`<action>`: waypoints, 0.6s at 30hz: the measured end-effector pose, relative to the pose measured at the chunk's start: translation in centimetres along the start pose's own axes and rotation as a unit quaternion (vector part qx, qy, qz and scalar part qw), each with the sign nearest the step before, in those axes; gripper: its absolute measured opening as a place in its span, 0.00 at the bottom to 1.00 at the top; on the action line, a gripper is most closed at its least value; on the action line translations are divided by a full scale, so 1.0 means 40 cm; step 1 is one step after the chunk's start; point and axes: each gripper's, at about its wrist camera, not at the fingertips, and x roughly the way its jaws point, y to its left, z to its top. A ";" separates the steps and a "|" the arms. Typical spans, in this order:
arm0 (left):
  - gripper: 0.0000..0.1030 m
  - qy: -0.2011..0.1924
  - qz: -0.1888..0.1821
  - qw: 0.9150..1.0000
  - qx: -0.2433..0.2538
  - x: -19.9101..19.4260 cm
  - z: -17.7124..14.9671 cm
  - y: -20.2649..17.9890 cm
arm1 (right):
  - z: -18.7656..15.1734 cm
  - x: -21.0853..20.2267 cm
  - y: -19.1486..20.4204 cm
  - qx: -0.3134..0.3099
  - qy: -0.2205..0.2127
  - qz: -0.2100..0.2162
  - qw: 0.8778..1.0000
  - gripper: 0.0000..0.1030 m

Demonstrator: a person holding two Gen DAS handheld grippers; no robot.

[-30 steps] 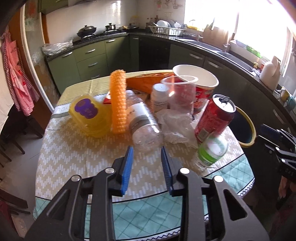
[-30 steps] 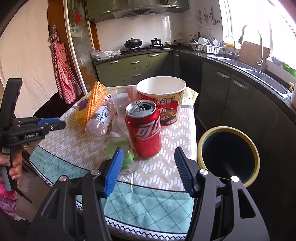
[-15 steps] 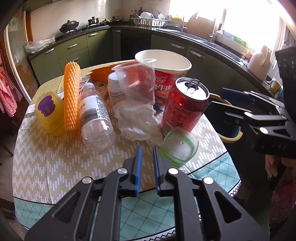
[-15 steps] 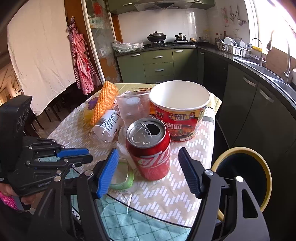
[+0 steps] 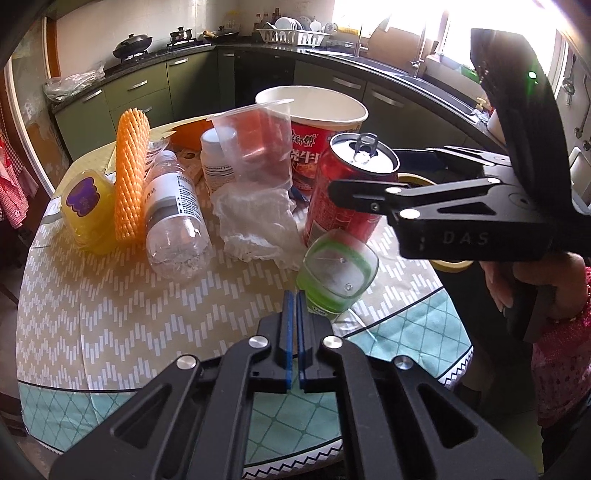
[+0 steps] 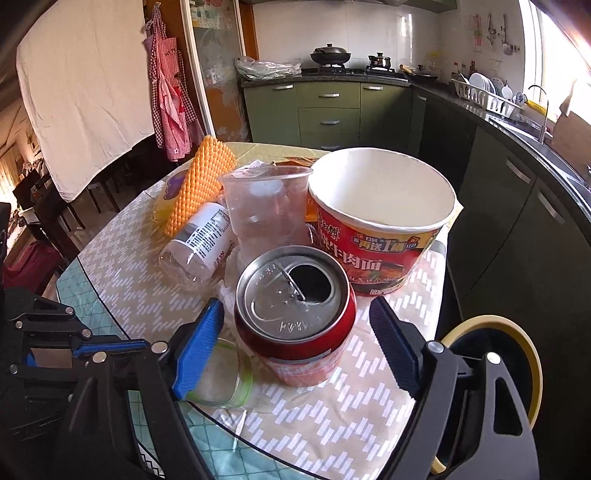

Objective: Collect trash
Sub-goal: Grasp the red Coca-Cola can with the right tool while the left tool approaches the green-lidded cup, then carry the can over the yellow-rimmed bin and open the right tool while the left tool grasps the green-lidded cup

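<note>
The red soda can (image 6: 295, 317) stood upright on the table (image 6: 122, 273) between the right gripper's (image 6: 295, 347) just-widened, untouching jaws; the left gripper (image 5: 294, 306) had pinched shut, empty, beside a green cup (image 5: 338, 273).

1. Strong daylight pours through the window (image 5: 458, 33), blown out to white.
2. Glare sits on the can top (image 5: 364, 155).
3. Edges bend and darken; the table (image 6: 122, 266) stays sharp.
</note>
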 end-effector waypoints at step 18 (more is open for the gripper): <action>0.02 -0.015 -0.039 0.996 0.082 0.010 0.011 -0.086 | -0.051 -0.243 -0.126 0.066 -0.081 -0.037 0.994 0.64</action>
